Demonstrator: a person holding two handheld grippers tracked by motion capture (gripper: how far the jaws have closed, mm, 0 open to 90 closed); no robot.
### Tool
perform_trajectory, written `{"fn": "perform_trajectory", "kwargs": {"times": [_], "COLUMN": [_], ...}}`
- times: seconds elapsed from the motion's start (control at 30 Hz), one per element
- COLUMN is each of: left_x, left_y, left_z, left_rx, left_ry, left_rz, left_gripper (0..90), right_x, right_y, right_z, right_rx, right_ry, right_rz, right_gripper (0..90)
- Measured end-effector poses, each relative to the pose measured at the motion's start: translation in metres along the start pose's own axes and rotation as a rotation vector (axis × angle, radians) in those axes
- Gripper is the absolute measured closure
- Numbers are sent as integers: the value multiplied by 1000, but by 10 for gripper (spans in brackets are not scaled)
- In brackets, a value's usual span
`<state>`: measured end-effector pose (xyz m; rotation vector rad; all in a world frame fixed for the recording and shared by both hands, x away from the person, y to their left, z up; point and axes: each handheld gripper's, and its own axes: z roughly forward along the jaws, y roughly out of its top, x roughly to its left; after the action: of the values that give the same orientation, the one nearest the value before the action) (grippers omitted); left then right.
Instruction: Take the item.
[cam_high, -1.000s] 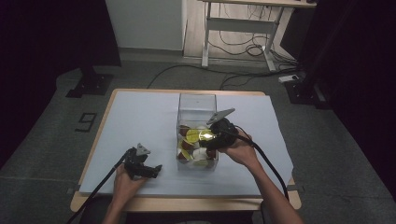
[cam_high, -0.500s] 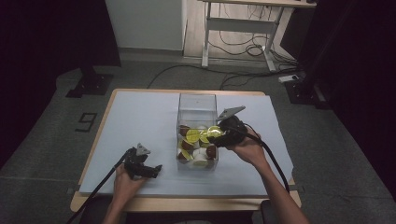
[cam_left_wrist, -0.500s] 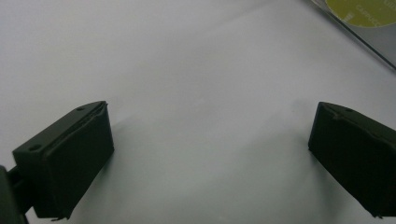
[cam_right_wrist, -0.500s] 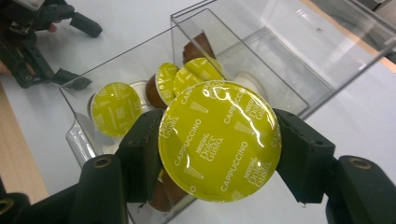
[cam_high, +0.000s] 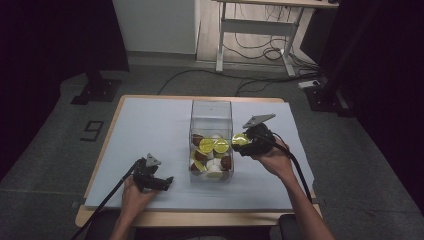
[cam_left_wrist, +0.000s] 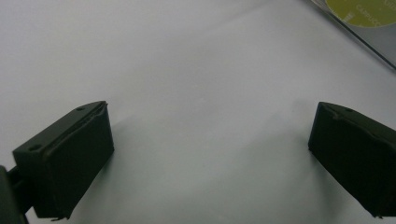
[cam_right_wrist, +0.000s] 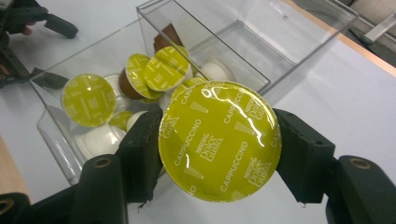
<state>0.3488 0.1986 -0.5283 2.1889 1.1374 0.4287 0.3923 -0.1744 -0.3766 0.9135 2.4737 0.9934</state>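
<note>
The left hand-held gripper (cam_high: 167, 180) rests spread and empty on the worktop (cam_high: 150, 130); the right hand-held gripper (cam_right_wrist: 219, 144) pinches a yellow-lidded cappuccino capsule (cam_right_wrist: 219, 140), just right of the clear capsule box (cam_high: 211, 107).

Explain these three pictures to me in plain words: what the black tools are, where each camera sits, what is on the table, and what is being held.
A person sits at a table with a white cover, holding a two-jaw tool in each hand. The high view looks down from above the person. The other two cameras ride on the tools and look along their black jaws.

The left hand-held gripper rests near the table's front edge; its own view shows the jaws wide apart over bare cover with nothing between them.

The right hand-held gripper clamps a coffee capsule with a yellow-green lid printed "Cappuccino", beside a clear plastic box. Inside the box lie more capsules: yellow-green, brown and white.
</note>
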Motion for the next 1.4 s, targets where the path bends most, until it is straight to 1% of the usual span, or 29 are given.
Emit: {"fn": "perform_trajectory", "kwargs": {"times": [0.13, 0.2, 0.33, 0.37, 0.43, 0.5, 0.57, 0.6, 0.87, 0.97, 1.1, 1.4], "left_x": [0, 0, 0, 0, 0, 0, 0, 0, 0, 0, 0, 0], "left_y": [0, 0, 0, 0, 0, 0, 0, 0, 0, 0, 0, 0], "left_z": [0, 0, 0, 0, 0, 0, 0, 0, 0, 0, 0, 0], "left_rx": [0, 1, 0, 0, 0, 0, 0, 1, 0, 0, 0, -1], "left_ry": [0, -1, -1, 0, 0, 0, 0, -1, 0, 0, 0, 0], "left_rz": [1, 0, 0, 0, 0, 0, 0, 0, 0, 0, 0, -1], "left_gripper": [0, 0, 0, 0, 0, 0, 0, 0, 0, 0, 0, 0], "right_x": [-4, -7, -12, -15, -17, -22, -24, -27, -39, -41, -47, -54], "right_y": [-3, -7, -12, -15, -17, -23, -24, -28, -43, -47, -56, -71], "right_z": [-2, -4, -5, -5, -6, -7, -7, -7, -5, -4, 1, 14], "right_rx": [-4, -3, 2, 4, 5, 4, 8, 10, 19, 21, 25, 30], "right_ry": [-8, -21, -37, -52, -58, -73, -77, -91, -125, -129, -137, -134], "right_rz": [4, 17, 19, 25, 26, 41, 40, 49, 74, 83, 94, 116], "right_gripper": [379, 379, 379, 379, 379, 379, 379, 379, 379, 379, 379, 379]}}
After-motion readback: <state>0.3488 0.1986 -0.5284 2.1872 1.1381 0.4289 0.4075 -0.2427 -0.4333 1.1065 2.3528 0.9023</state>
